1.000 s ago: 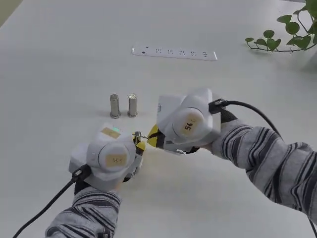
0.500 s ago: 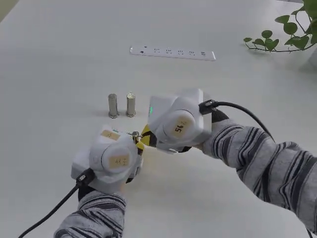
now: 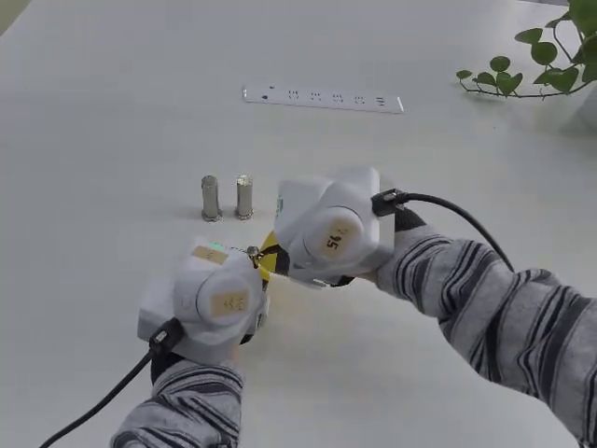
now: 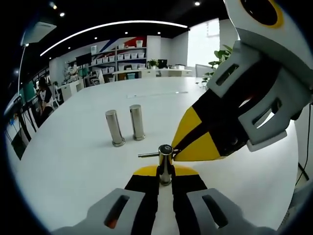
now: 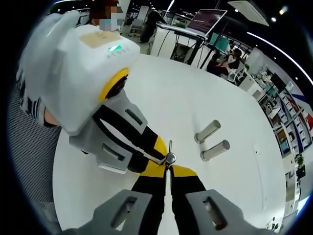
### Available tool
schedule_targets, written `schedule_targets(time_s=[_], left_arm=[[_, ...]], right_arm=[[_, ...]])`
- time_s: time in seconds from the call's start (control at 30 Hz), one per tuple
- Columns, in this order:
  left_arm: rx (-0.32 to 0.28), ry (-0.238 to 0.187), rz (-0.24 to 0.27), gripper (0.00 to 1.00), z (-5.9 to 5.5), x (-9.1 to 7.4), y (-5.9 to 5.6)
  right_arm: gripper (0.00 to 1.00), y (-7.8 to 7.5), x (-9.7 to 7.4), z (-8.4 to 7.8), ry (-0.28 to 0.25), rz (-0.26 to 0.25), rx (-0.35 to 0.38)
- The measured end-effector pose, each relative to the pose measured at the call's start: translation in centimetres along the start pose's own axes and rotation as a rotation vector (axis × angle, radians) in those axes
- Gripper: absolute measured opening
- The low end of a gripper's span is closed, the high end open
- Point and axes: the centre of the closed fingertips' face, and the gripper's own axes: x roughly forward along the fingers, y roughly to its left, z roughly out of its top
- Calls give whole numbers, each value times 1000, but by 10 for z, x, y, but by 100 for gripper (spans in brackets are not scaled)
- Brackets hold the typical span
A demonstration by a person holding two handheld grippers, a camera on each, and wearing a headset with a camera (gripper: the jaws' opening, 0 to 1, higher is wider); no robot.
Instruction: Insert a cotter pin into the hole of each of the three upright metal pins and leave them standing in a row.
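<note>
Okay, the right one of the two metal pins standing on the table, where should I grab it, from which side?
Take the right pin low on its shaft, coming from its open right side with fingers closing front and back. The left pin stands close beside it, so the gap looks tight, and its top should stay clear.

table (image 3: 103, 121) | two upright pins (image 3: 211, 198); power strip (image 3: 323, 98); vine (image 3: 508, 82), apparently resting

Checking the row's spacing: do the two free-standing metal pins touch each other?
Apart. The left gripper view shows white table between one standing pin and its neighbour.
</note>
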Motion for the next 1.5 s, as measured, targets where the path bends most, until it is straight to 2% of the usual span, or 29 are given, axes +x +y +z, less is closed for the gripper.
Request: schedule_targets(time_s=[0.2, 0.27, 0.3, 0.4, 0.5, 0.53, 0.63, 0.73, 0.87, 0.93, 1.0, 1.13, 1.33, 1.5], left_arm=[[8, 4, 2, 5, 0, 1, 2], [16, 6, 6, 5, 1, 2, 5], [44, 8, 11, 5, 2, 3, 7], [21, 11, 4, 5, 3, 5, 12], [40, -1, -2, 5, 9, 5, 20], [42, -2, -4, 5, 10, 6, 21], [54, -8, -3, 5, 18, 6, 34], [40, 5, 18, 5, 19, 8, 49], [5, -1, 43, 5, 22, 9, 68], [18, 6, 58, 5, 22, 10, 76], [6, 9, 65, 5, 21, 10, 82], [2, 1, 91, 5, 21, 9, 93], [11, 4, 116, 5, 17, 10, 105], [-39, -13, 126, 5, 15, 11, 111]], right_arm=[[6, -2, -9, -2, -15, -30, 25], [10, -6, -13, -5, -31, -55, 77], [11, -8, -15, -5, -44, -65, 104], [19, -16, -22, -9, -80, -108, 186], [24, -21, -29, -18, -83, -139, 235], [26, -21, -30, -18, -86, -143, 243], [30, -21, -35, -26, -102, -151, 326], [32, -22, -39, -33, -109, -164, 377], [33, -22, -44, -42, -126, -186, 442], [34, -22, -46, -46, -131, -196, 460], [34, -23, -48, -49, -131, -205, 479], [33, -26, -52, -56, -133, -226, 528], [31, -23, -51, -62, -116, -231, 565], [30, -19, -48, -63, -119, -227, 590]])
